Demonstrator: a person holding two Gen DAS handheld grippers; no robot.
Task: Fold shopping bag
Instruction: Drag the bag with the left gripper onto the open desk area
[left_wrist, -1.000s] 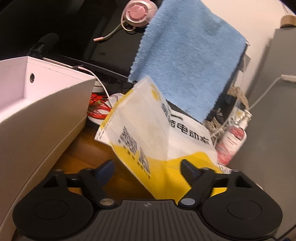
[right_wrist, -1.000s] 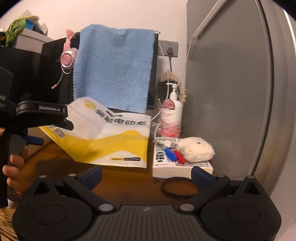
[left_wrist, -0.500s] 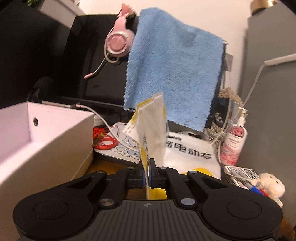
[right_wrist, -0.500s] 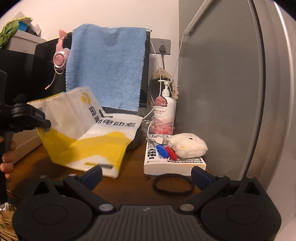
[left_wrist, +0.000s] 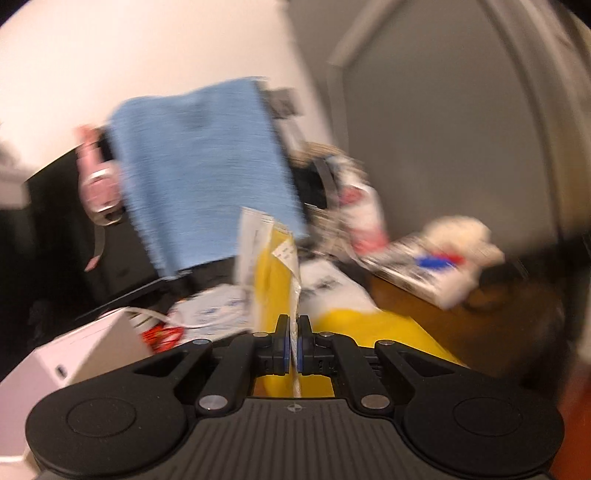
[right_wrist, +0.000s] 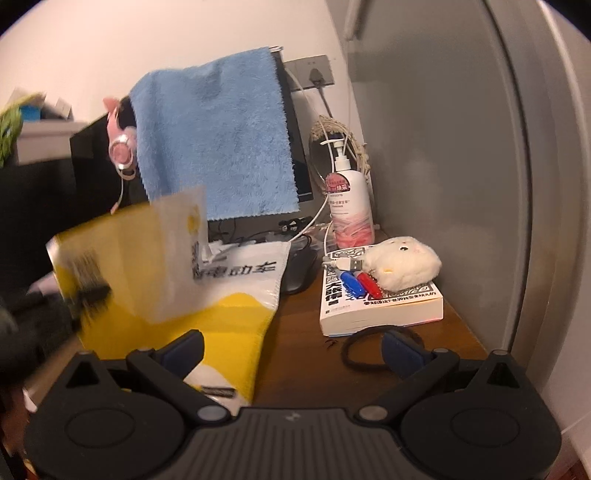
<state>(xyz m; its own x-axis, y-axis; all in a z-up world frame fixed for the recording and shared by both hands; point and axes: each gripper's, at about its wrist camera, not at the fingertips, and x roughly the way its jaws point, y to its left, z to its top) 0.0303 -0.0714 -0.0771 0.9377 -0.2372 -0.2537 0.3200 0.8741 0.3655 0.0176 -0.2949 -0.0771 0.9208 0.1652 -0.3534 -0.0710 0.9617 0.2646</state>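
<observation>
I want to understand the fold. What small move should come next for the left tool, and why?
Probably carry the raised flap further over and lay it down. The left tool is shut on the edge of the shopping bag, whose flap stands up while the rest lies on the table. The right tool is open and holds nothing.

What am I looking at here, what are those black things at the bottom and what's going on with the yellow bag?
They are hand-held grippers, one in each of a person's hands, with a camera looking along its jaws. In the left view, the left gripper is shut on an edge of the yellow and white shopping bag, lifting part of it. In the right view, the right gripper is open and holds nothing. On the wooden desk lie the rest of the bag, a book with a plush toy and pens on it, a pump bottle and a black hair tie. A blue towel hangs behind.
</observation>
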